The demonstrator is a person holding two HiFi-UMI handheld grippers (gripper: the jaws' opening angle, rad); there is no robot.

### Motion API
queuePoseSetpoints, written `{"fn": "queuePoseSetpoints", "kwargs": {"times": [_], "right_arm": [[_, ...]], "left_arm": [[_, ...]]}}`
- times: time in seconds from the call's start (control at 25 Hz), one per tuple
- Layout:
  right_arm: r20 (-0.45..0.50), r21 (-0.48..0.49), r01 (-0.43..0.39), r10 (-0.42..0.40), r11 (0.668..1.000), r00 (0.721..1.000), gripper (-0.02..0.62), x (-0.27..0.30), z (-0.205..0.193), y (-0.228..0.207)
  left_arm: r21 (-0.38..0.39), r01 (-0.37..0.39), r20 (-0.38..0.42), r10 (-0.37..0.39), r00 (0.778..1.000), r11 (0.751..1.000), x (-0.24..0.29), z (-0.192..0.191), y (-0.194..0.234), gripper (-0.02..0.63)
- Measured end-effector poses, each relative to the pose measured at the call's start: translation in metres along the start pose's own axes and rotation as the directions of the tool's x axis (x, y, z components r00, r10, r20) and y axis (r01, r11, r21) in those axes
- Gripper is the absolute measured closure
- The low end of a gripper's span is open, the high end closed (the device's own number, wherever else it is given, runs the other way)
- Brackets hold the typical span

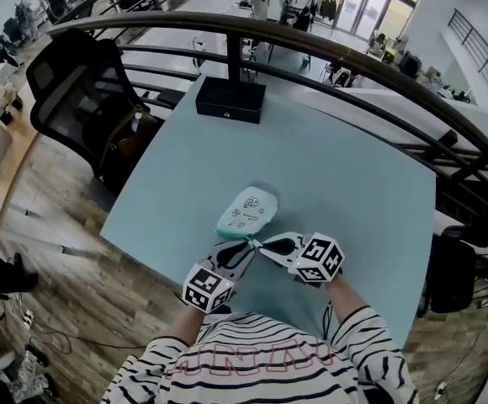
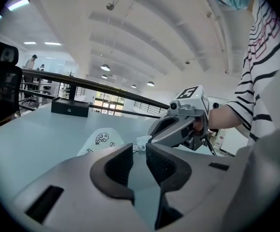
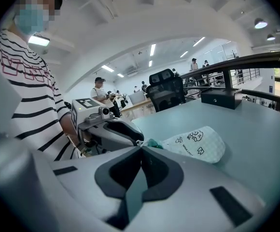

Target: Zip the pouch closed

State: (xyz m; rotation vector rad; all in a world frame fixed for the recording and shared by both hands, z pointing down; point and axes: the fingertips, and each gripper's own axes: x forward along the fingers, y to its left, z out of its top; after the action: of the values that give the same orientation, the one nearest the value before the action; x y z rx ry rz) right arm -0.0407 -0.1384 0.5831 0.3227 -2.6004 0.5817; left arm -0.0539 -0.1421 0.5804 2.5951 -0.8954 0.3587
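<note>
A white pouch (image 1: 248, 211) with small printed figures and a teal edge lies flat on the pale blue table (image 1: 358, 200). Both grippers meet at its near end. My right gripper (image 1: 262, 245) comes in from the right; in the right gripper view (image 3: 141, 148) its jaws are shut, with the pouch's (image 3: 198, 144) teal corner at their tips. My left gripper (image 1: 244, 248) comes in from the left. In the left gripper view (image 2: 139, 148) a narrow gap shows between its pads, and a small white tab (image 2: 139, 144) sits just beyond them, against the right gripper's tips (image 2: 150, 138).
A black box (image 1: 230, 99) stands at the table's far edge. A black office chair (image 1: 76, 99) is off the table's left side, and a dark curved railing (image 1: 311, 45) runs behind. The person's striped sleeves are close to the near edge.
</note>
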Motion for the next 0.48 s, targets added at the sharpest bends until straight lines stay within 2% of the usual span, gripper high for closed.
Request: {"fn": "queuePoseSetpoints", "kwargs": {"times": [0.4, 0.48], "right_arm": [[-0.001, 0.001, -0.003, 0.003, 1.0, 1.0, 0.566, 0.0, 0.004, 0.002], [0.0, 0.001, -0.009, 0.009, 1.0, 1.0, 0.568, 0.001, 0.005, 0.004]], "left_arm": [[-0.124, -0.01, 0.037, 0.015, 0.999, 0.992, -0.008, -0.002, 0.011, 0.52], [-0.152, 0.016, 0.05, -0.008, 0.999, 0.988, -0.008, -0.002, 0.008, 0.532]]}}
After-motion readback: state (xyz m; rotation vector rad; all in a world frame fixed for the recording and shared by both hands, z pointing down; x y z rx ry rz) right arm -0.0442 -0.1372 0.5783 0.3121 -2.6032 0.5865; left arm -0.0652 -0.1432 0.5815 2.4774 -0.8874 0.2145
